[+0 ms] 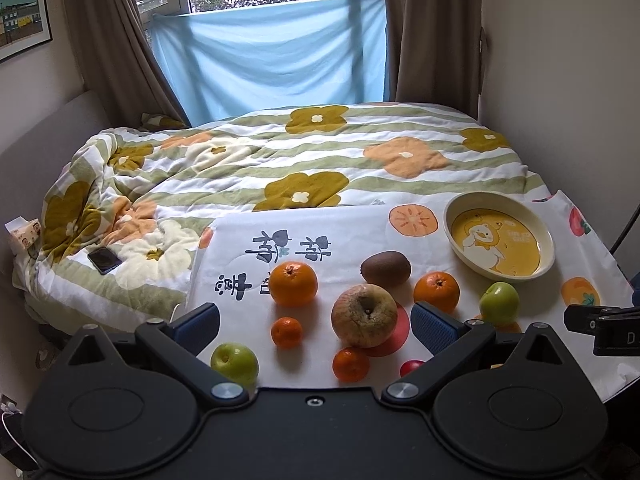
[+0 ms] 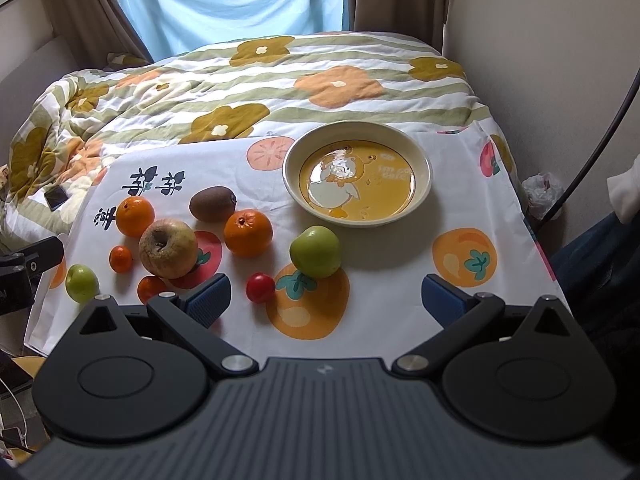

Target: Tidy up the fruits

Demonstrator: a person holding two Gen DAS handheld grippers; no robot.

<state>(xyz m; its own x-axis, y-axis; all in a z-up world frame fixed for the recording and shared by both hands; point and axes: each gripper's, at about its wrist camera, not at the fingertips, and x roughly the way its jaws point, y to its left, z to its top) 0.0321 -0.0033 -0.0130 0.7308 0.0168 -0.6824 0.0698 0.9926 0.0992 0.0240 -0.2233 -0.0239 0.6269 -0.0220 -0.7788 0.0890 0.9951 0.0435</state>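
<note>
Fruits lie loose on the worktop cloth [image 2: 400, 248], at nine o'clock of the empty bowl [image 2: 294, 184]. Left gripper [image 1: 316, 322] and right gripper [image 2: 326, 298] hover, fingers wide, empty. Best start: centre on the green apple [image 2: 315, 251], close gently.

In the left wrist view, the small red fruit [image 1: 412, 367] at five o'clock is half hidden behind the left gripper's right finger [image 1: 434, 328], and the near green apple [image 1: 235, 363] at seven o'clock is partly cut by the gripper body. In the right wrist view, one small mandarin [image 2: 151, 289] at eight o'clock sits partly behind the big blotchy apple [image 2: 168, 249] and a blue pad [image 2: 209, 300]; the plate's [image 2: 420, 152] lettering is too small to read
</note>
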